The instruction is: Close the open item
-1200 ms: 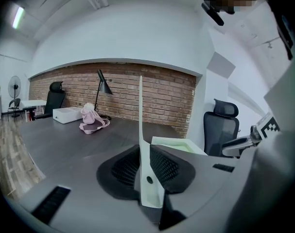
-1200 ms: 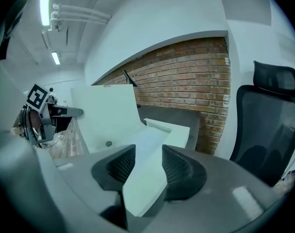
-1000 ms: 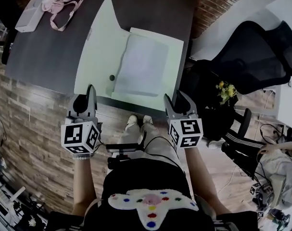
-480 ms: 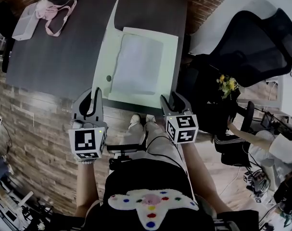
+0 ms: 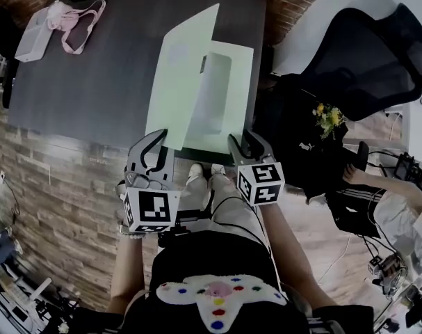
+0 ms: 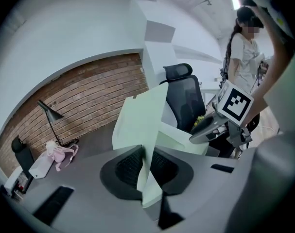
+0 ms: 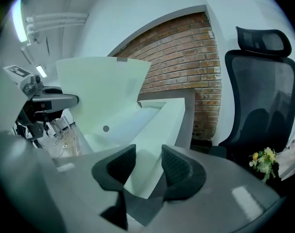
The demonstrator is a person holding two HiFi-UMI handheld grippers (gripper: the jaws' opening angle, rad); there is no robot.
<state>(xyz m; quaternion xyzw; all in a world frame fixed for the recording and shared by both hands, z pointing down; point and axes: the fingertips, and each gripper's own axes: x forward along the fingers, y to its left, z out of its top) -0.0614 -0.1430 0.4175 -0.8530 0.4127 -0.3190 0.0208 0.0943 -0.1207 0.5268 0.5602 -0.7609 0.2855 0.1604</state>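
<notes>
While the pink strap (image 5: 82, 23) and white box (image 5: 33, 30) sit unused at the far-left corner of the table (image 5: 92, 82), the work is mid-table. There the left gripper (image 6: 146, 165) is clamped on the near edge of the cover (image 5: 183, 75) — its pads have just eased a touch, but the sheet is pinched between them. That cover stands up off the table, tilted to the right over the folder base (image 5: 243, 82) and its paper stack (image 5: 214, 96). My read is that the cover is mid-swing, roughly half shut. At the base's near right corner the right gripper (image 7: 148, 164) has its jaws apart and just closing a little — base edge between them, not pressed. Next, carry the cover over, lay it flat and let go, while the right side steadies the base or clears out.
</notes>
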